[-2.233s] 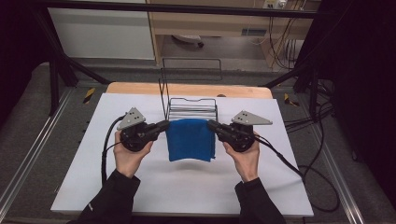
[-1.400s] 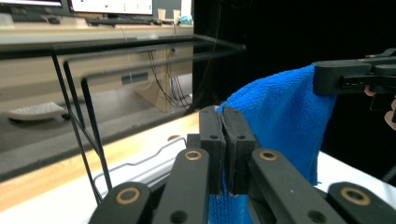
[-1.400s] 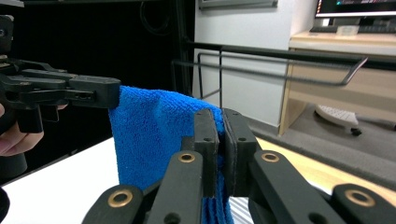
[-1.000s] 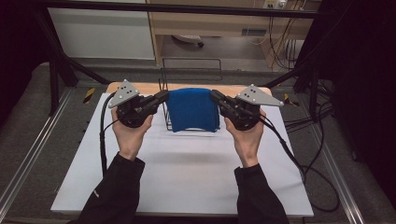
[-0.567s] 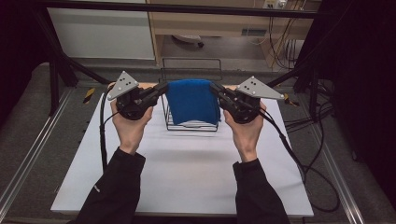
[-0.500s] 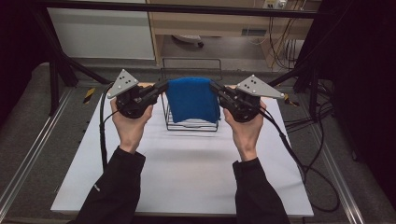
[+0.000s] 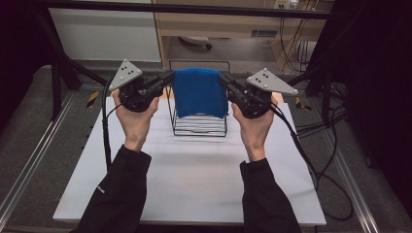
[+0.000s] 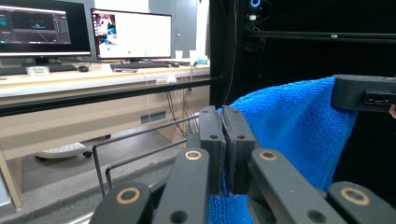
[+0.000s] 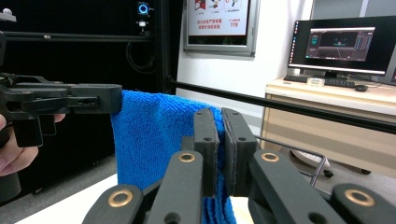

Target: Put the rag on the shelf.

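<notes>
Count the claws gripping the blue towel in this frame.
2. The left claw pinches the blue towel at its upper left corner, and the right claw pinches its upper right corner, holding it stretched above the wire rack.

— What carried everything?
— A white table (image 7: 194, 179), with a wooden edge strip at its far side.
— And what stood directly on it?
— A black wire rack (image 7: 200, 125), set between and below the left gripper (image 7: 167, 80) and right gripper (image 7: 224, 80).
</notes>
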